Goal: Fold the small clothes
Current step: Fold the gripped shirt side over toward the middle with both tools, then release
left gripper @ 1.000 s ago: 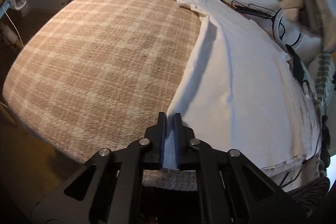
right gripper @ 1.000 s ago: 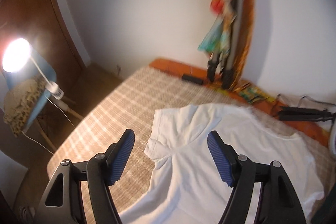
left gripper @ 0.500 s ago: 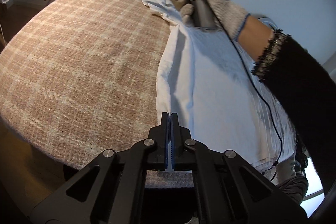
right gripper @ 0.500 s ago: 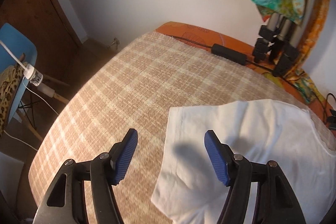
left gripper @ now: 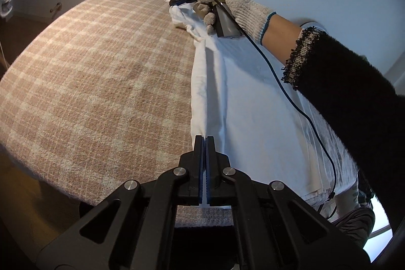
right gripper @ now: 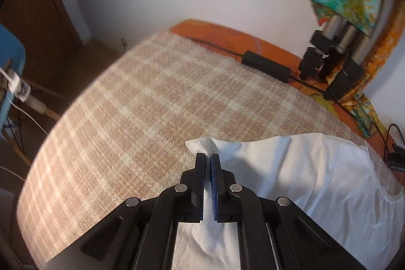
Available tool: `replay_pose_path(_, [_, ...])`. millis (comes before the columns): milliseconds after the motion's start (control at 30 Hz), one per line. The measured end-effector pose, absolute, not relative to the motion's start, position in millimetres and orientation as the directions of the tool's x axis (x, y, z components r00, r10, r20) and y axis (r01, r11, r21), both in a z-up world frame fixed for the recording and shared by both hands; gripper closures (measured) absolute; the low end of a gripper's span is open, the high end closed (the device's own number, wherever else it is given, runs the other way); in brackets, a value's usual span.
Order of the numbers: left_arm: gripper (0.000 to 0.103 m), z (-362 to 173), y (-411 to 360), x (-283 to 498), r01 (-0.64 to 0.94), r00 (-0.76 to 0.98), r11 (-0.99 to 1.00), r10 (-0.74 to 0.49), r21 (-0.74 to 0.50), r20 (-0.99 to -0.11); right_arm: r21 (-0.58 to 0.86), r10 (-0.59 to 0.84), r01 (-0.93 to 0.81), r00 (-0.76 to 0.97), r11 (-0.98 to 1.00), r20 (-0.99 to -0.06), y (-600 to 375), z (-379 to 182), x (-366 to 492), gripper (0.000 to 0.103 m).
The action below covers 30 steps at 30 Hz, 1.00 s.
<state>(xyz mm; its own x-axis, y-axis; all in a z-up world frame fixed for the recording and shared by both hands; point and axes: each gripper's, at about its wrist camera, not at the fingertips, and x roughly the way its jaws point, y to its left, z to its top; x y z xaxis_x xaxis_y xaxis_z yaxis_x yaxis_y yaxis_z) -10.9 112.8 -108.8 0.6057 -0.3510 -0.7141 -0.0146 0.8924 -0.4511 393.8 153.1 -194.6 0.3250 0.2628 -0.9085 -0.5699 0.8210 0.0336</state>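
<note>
A white garment (left gripper: 255, 103) lies on the right side of a beige plaid blanket (left gripper: 101, 82). My left gripper (left gripper: 205, 141) is shut on the garment's near left edge, which is lifted into a ridge. In the left wrist view my right gripper (left gripper: 181, 0), held by a gloved hand, is shut on the far end of the same edge. In the right wrist view my right gripper (right gripper: 208, 158) is shut on the white garment (right gripper: 291, 168) at its corner, just above the blanket (right gripper: 141, 113).
An orange bed edge (right gripper: 227, 34) with a black power brick (right gripper: 265, 66) and cables runs along the far side. A tripod (right gripper: 334, 62) draped in colourful cloth stands at the back right. A blue chair (right gripper: 7, 62) and wooden floor lie to the left.
My right gripper came down to the garment's far corner and shut on it. My left gripper stayed shut on the near edge, and the edge between them has risen into a ridge.
</note>
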Motion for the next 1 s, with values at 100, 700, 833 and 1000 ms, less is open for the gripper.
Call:
replay_pose_path(100, [0.103, -105, 106, -12, 0.013, 0.606, 0.895, -0.362, -0.446, -0.709, 0.061, 0.305, -0.548, 0.365, 0.834, -0.88, 133, -174, 395, 0.102])
replay_pose_path(700, [0.103, -107, 55, -5, 0.174, 0.548, 0.905, -0.417, -0.388, -0.725, 0.177, 0.366, -0.379, 0.513, 0.908, -0.776, -26, -123, 397, 0.102])
replay_pose_path(833, [0.103, -114, 30, 1, 0.194, 0.507, 0.899, -0.434, -0.392, -0.744, 0.158, 0.307, -0.317, 0.504, 0.935, -0.807, -54, -138, 404, 0.102])
replay_pose_path(1000, [0.103, -125, 11, 7, 0.205, 0.483, 0.908, -0.42, -0.367, -0.769, 0.094, 0.216, -0.255, 0.508, 0.962, -0.834, -71, -157, 412, 0.102])
